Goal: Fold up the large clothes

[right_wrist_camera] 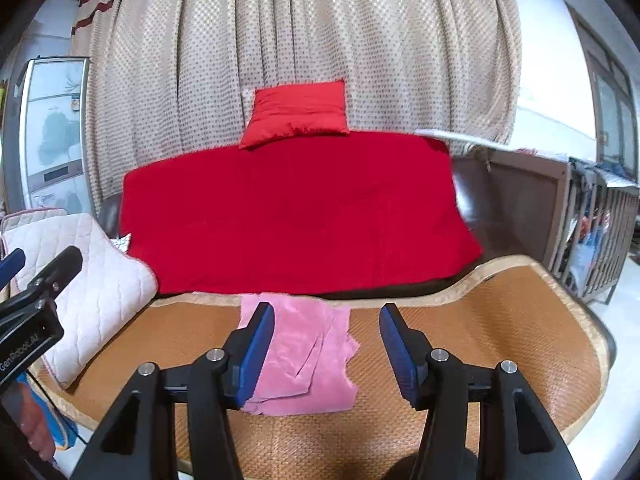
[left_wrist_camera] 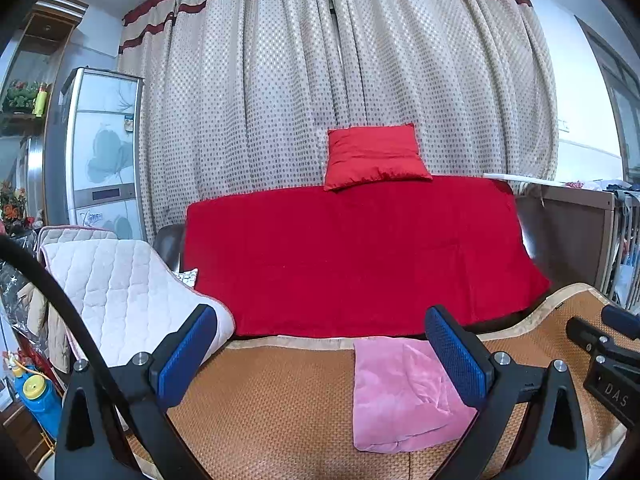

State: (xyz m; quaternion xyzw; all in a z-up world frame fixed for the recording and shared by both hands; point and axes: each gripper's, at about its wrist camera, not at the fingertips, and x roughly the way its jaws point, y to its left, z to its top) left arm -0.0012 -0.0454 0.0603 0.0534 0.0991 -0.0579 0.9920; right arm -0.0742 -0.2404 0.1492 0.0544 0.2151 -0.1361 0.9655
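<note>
One pink cloth [left_wrist_camera: 404, 396] on the mat [left_wrist_camera: 280, 400] — left gripper [left_wrist_camera: 320, 356] and right gripper [right_wrist_camera: 326, 350] both wide apart, holding nothing.

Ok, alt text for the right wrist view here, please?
A folded pink cloth lies on a woven brown mat, seen between the open jaws of the right gripper, which holds nothing. Behind are a sofa under a red blanket with a red cushion, a dotted curtain, and a white quilted pad at left.
</note>
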